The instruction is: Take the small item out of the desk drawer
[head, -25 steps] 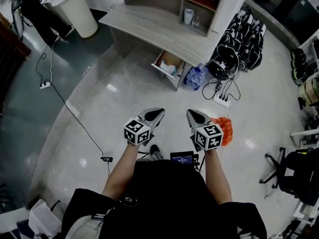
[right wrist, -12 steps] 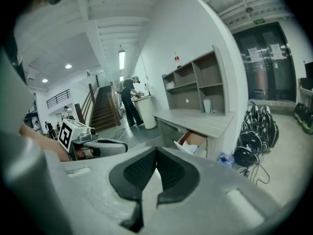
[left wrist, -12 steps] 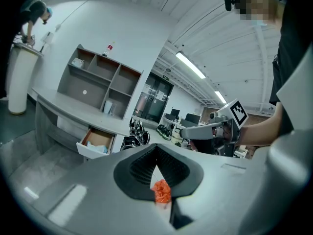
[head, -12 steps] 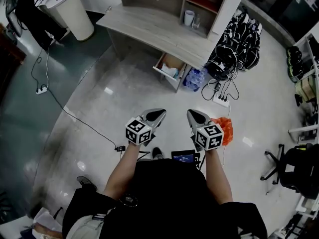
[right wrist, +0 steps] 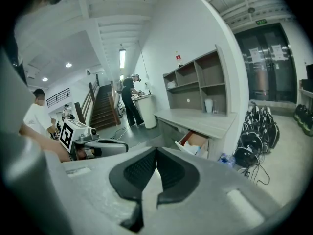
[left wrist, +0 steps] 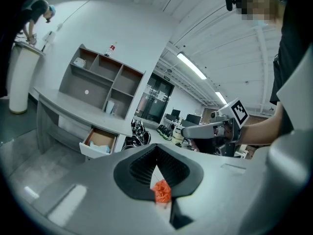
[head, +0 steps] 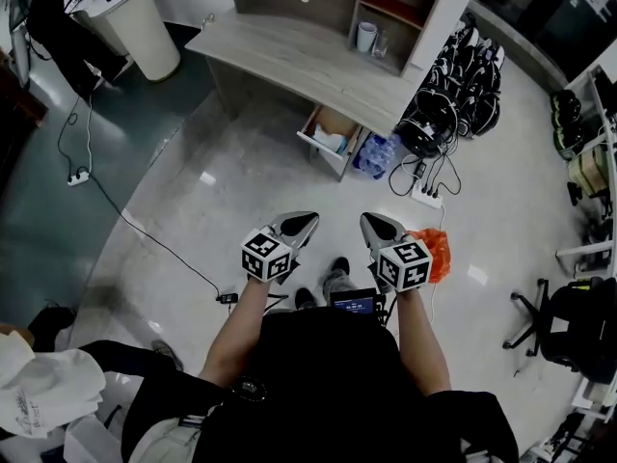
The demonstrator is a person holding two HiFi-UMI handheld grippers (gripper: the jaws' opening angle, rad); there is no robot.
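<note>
Both tongs clenched, well short of the open drawer.
Head view: left tongs [head: 307,220] and right tongs [head: 369,222] side by side over the floor [head: 241,210], an orange bag [head: 434,251] beside the right. Only the gripper views show the pads meeting; orange shows through the left's slit. Farther off, the drawer [head: 320,149] hangs open under the counter [head: 289,61], with a pale small item [right wrist: 194,149] inside.

The desk [head: 289,56] fills the upper centre of the head view, with a shelf unit [head: 436,13] standing on it. The open drawer [head: 321,150] juts out below its near edge, and bottles [head: 376,150] sit on the floor [head: 241,210] just right of it.
</note>
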